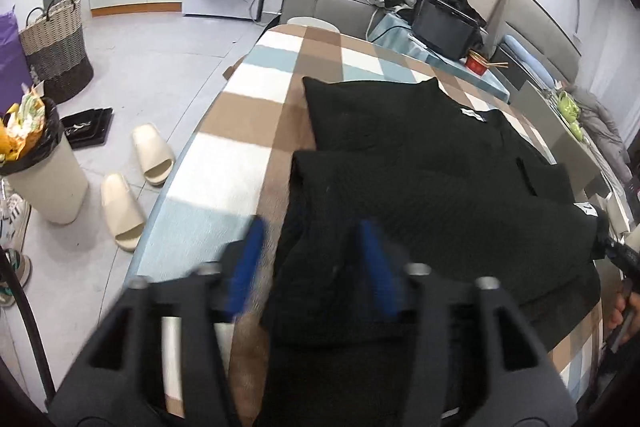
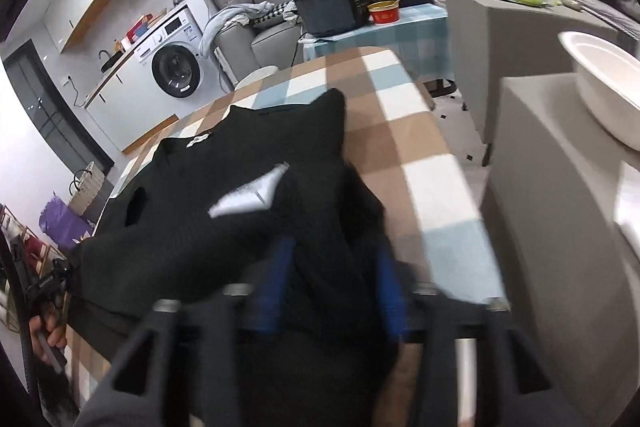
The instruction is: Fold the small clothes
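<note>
black garment (image 1: 420, 163) lay partly folded on my checked table cover (image 1: 248, 131).
my left gripper (image 1: 310, 263) and right gripper (image 2: 334, 279) both stood apart over its near hem, pads not pressing.
</note>
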